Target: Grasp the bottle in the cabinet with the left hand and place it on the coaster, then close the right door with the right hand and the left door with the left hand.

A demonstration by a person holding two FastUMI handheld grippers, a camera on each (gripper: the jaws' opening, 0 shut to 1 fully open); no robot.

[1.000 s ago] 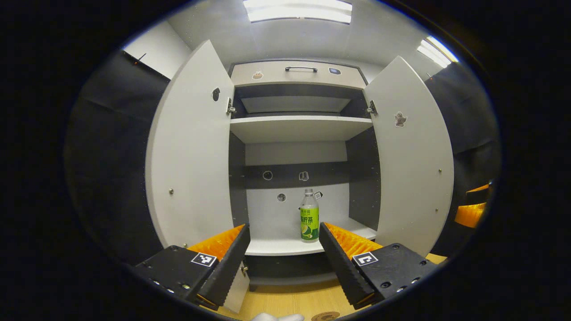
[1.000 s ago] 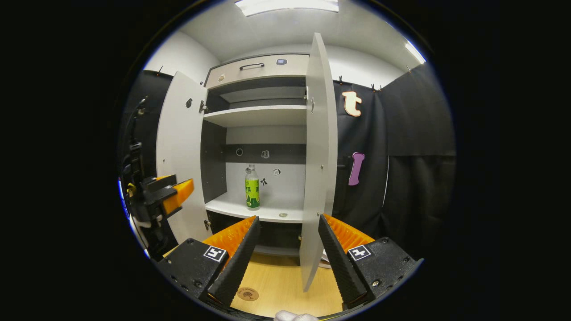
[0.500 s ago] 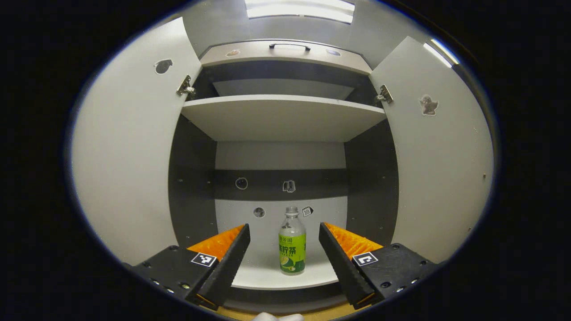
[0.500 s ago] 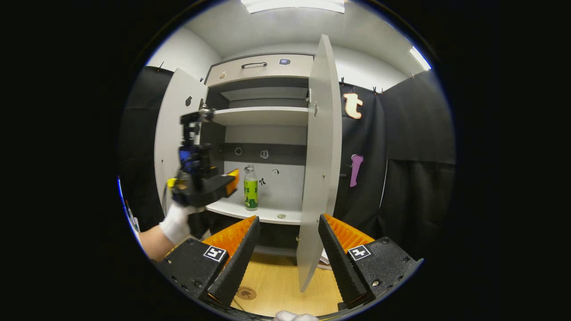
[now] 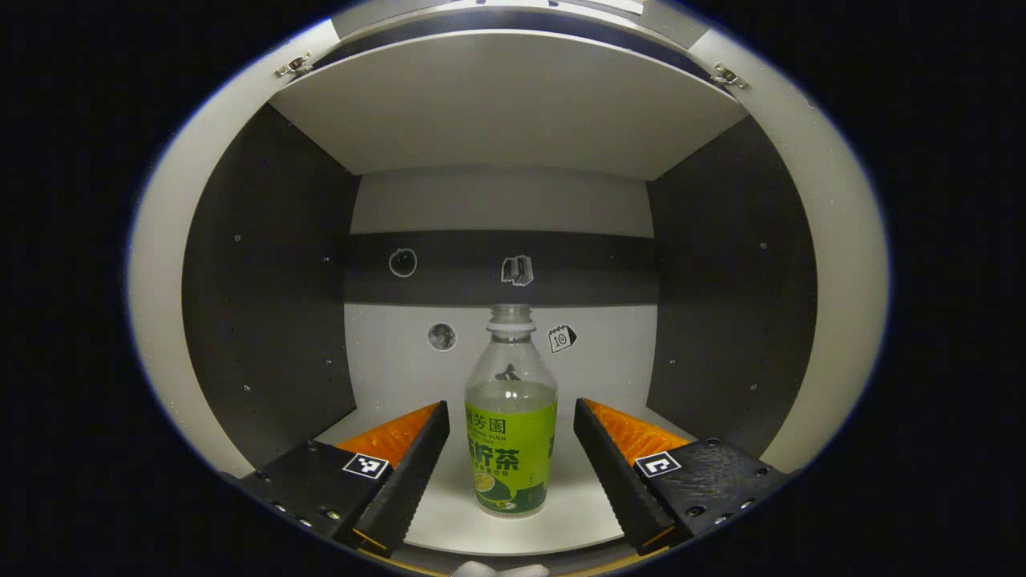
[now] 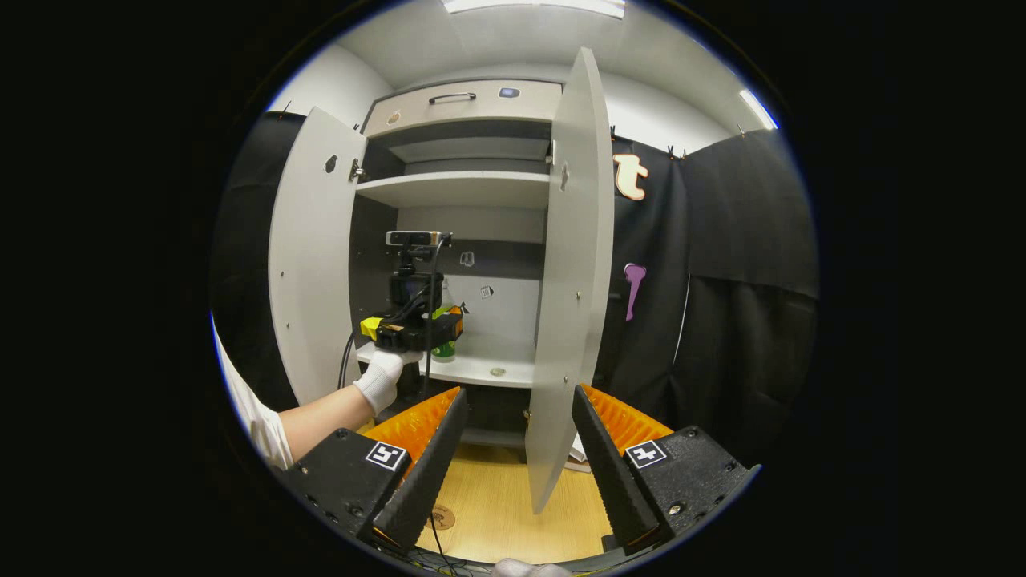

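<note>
Green-labelled bottle (image 5: 510, 433): stands upright on the lower cabinet shelf (image 5: 449, 513), clear neck and cap above the label, partly filled with pale liquid.
Left hand-held gripper (image 5: 508, 463): wide open inside the cabinet, one finger on each side of the bottle, neither touching it; in the right gripper view it sits level at the shelf, held by a white-gloved hand (image 6: 383, 377).
Right hand-held gripper (image 6: 513, 457): open and holding nothing, out in front of the cabinet near the edge of the right door (image 6: 571, 288).
Doors: left door (image 6: 309, 256) and right door both swung open.
Coaster (image 6: 442, 517): small round disc on the wooden desk (image 6: 497, 513) below the cabinet, bare.
Step in hand: the first one, the reach to grasp the bottle.
Next move: probably ease a little further in so the pads bracket the label, then close squarely on the body and lift clear of the shelf edge before carrying it down to the coaster.
Risk: an off-centre squeeze could tip the tall bottle.
</note>
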